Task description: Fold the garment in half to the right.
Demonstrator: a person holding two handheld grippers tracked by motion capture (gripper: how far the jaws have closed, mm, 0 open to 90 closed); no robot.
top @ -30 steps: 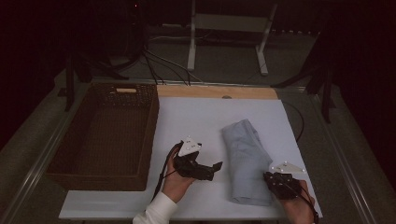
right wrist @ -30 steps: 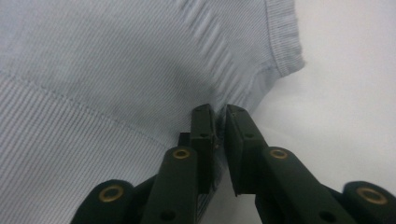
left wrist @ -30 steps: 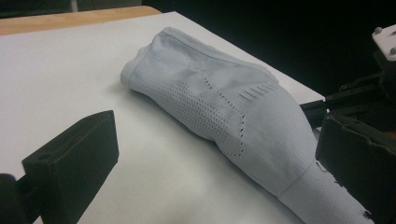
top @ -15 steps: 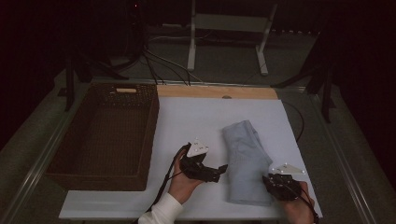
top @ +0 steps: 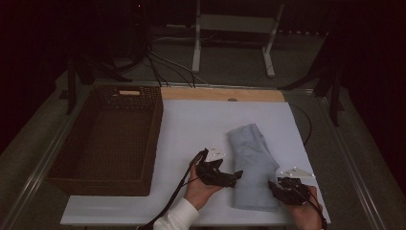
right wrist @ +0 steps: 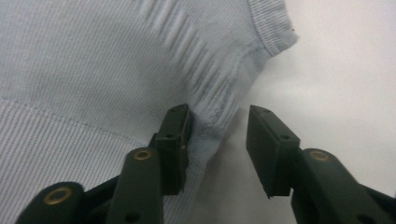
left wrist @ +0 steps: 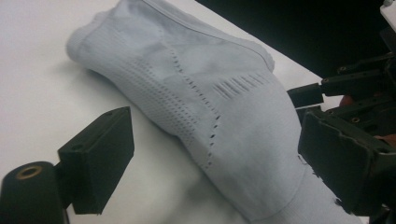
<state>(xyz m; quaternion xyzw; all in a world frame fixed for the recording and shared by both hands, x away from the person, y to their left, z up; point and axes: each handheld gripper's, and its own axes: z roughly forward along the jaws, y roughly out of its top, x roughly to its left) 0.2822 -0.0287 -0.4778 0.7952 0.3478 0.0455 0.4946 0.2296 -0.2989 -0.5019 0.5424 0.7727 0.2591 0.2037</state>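
A folded pale blue knit garment (top: 253,165) lies on the white table top, long side running away from me. My left gripper (top: 237,177) is at its near left edge. In the left gripper view its jaws (left wrist: 219,163) stand wide and have just been closing; the garment (left wrist: 196,79) lies between them and the left pad is off it. My right gripper (top: 274,186) is at the near right corner. Its jaws (right wrist: 217,140) have just been opening, and the garment's hem (right wrist: 93,70) rests against the left finger (right wrist: 175,140), unpinched.
A dark wicker basket (top: 110,139) stands on the left of the white table top (top: 201,124). A wooden strip (top: 222,94) runs along the far edge. Cables and metal stand legs (top: 196,48) lie on the floor beyond.
My left gripper has moved right and slightly down, up to the garment's near left edge. The right hand has kept its place while its jaws parted and let the hem go.
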